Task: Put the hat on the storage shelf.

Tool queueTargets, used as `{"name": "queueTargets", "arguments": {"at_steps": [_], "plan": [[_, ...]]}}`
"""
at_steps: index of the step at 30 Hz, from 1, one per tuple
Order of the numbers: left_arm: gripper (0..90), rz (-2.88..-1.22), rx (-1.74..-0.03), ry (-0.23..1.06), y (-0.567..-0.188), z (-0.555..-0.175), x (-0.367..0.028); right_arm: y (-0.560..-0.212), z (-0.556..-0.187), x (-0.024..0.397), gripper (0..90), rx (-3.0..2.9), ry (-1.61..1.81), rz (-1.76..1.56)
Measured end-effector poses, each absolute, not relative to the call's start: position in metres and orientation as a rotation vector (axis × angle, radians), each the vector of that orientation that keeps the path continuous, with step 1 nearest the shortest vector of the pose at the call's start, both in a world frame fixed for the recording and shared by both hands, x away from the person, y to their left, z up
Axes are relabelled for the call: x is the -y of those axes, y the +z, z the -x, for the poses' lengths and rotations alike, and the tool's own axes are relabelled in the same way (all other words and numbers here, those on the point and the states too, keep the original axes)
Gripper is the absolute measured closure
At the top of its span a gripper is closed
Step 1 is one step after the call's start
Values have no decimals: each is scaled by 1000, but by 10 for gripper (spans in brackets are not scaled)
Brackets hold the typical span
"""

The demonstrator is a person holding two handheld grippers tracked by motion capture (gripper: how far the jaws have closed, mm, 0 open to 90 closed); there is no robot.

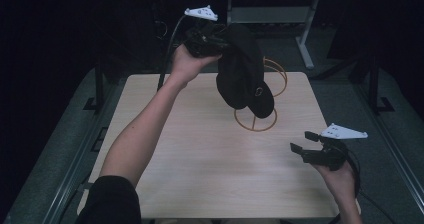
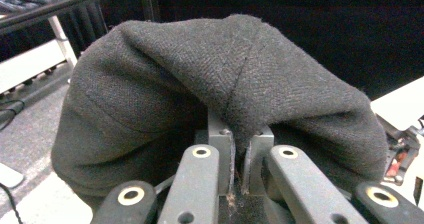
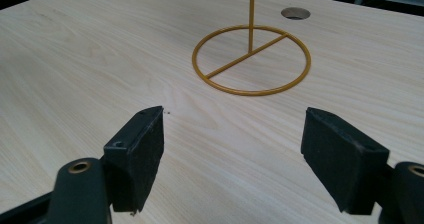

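Observation:
A dark wool cap (image 1: pixel 242 69) hangs in the air over the far half of the table, my left gripper (image 1: pixel 220 40) shut on a fold of it. In the left gripper view the cap's cloth (image 2: pixel 220 79) is pinched between the two closed jaws and bulges over them. Behind and below the cap stands a gold wire hat stand, with its ring base (image 1: pixel 255 120) on the table and its top ring (image 1: pixel 276 74) partly hidden by the cap. My right gripper (image 1: pixel 302 141) rests open near the table's right edge, nothing between its fingers (image 3: pixel 135 156); the stand's base (image 3: pixel 251 60) lies ahead of it.
The light wooden table (image 1: pixel 200 154) has a round cable hole (image 3: pixel 295 13) beyond the stand. A metal desk frame (image 1: pixel 305 34) stands behind the table on the dark floor. A black cable (image 1: pixel 167 54) trails from the left gripper.

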State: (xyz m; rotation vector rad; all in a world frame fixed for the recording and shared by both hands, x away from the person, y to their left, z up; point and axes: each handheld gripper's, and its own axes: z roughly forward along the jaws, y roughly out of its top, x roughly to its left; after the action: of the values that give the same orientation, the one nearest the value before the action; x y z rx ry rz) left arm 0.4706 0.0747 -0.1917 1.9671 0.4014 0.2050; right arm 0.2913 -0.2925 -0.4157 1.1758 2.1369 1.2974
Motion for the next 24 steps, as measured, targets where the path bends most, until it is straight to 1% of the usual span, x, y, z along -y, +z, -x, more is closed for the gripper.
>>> {"name": "queueTargets", "arguments": {"at_steps": [8, 13, 18, 22, 24], "plan": [[858, -2011, -422, 170, -198, -490, -40, -422, -293, 299, 249, -2137, 1293, -1225], [856, -2006, -449, 93, -199, -501, -21, -424, -294, 301, 250, -2133, 1293, -1228], [856, -2009, -457, 67, -201, -507, -5, -423, -293, 305, 252, -2116, 1309, -1233], [856, -2018, -477, 6, -204, -511, 8, -424, -293, 307, 252, -2112, 1311, -1240], [847, -2041, -484, 16, -207, -512, 16, -423, -293, 308, 252, -2108, 1311, -1242]]}}
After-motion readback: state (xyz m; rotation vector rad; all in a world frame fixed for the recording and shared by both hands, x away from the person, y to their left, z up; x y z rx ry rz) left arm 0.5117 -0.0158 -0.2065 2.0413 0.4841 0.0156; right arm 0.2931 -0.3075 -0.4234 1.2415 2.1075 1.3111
